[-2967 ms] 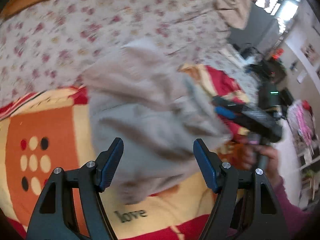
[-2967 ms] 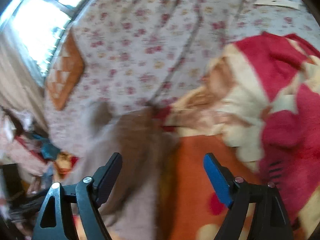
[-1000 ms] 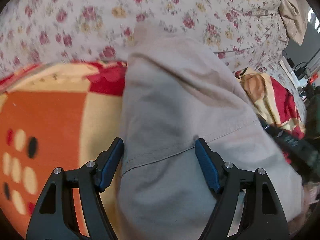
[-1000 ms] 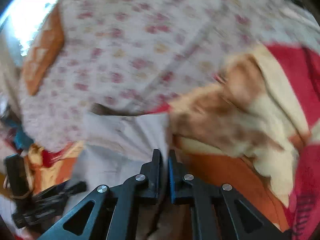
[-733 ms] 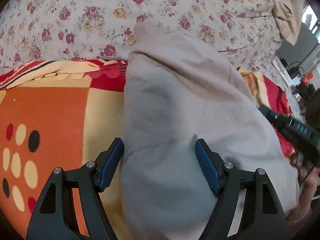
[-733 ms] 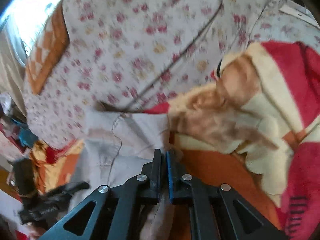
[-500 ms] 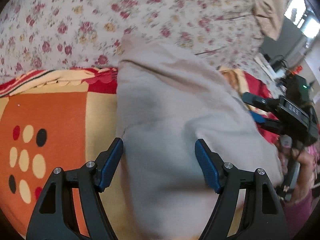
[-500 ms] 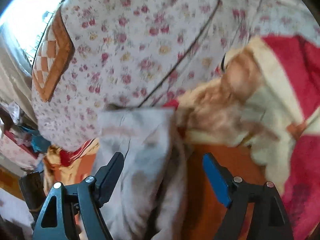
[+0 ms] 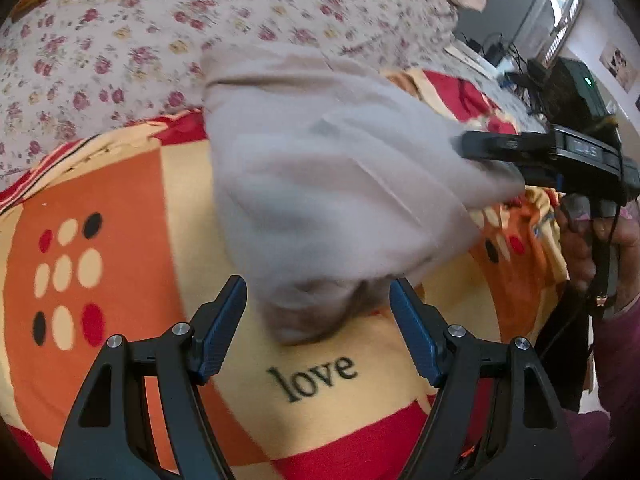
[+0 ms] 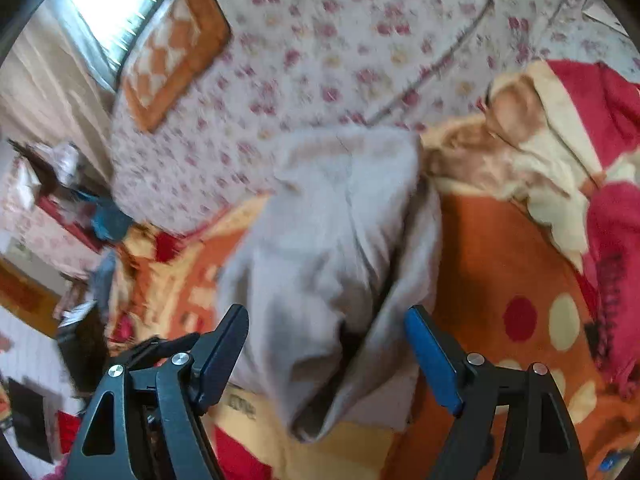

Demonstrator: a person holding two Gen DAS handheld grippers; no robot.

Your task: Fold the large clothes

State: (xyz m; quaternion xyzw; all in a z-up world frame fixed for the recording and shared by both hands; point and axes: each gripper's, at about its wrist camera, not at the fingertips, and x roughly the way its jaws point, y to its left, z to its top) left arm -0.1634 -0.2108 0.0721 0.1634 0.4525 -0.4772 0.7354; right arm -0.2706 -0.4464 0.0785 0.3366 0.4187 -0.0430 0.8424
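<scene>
A pale grey-beige garment [image 9: 328, 184] lies folded in a long bundle on the orange, cream and red blanket [image 9: 132, 208]. My left gripper [image 9: 314, 304] is open, and the bundle's rounded near end sits between its blue pads without touching them. In the right wrist view the same garment [image 10: 332, 248] runs away from my right gripper [image 10: 326, 332], which is open with loose cloth between its fingers, not pinched. The left wrist view shows the right gripper [image 9: 492, 162] at the garment's far right edge, held by a hand [image 9: 580, 240].
A floral sheet [image 9: 120, 40] covers the bed beyond the blanket. The blanket bunches into red and cream folds [image 10: 560, 152] at the right. An orange patterned cushion [image 10: 176, 52] lies near the window. Cluttered furniture and electronics [image 9: 560, 76] stand past the bed's edge.
My right gripper, shut on the garment's edge a second ago, has opened and drawn back. My left gripper stayed open and pulled back toward the bundle's near end, uncovering the word "love".
</scene>
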